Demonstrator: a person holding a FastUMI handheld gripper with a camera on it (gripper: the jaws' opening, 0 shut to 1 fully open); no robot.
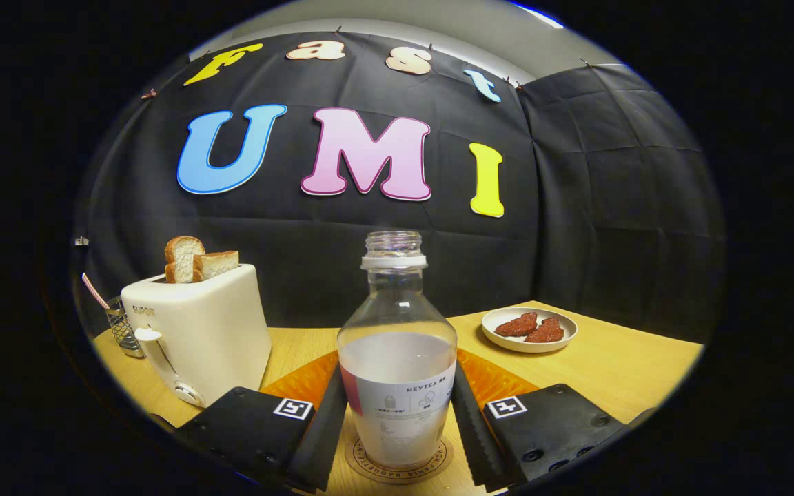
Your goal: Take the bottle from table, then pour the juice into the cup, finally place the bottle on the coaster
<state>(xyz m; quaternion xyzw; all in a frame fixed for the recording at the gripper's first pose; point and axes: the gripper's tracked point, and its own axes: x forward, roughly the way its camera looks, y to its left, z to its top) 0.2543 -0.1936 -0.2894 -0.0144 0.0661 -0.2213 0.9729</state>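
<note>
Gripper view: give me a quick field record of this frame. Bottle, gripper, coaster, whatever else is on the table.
bottle: clear bottle, uncapped, upright, pale liquid to about half
coaster: round coaster under the bottle's base
gripper: gripper fingers flank the bottle on both sides, close against its body; firm contact cannot be told
mat: orange mat behind the bottle
toaster: white toaster beyond the left finger, two bread slices standing up out of it
plate: small plate with two reddish pieces, beyond the right finger
table: wooden table

hand-held gripper (pixel 397 420) level, fingers (pixel 328 420) parted, flanking bottle (pixel 397 358)
</note>
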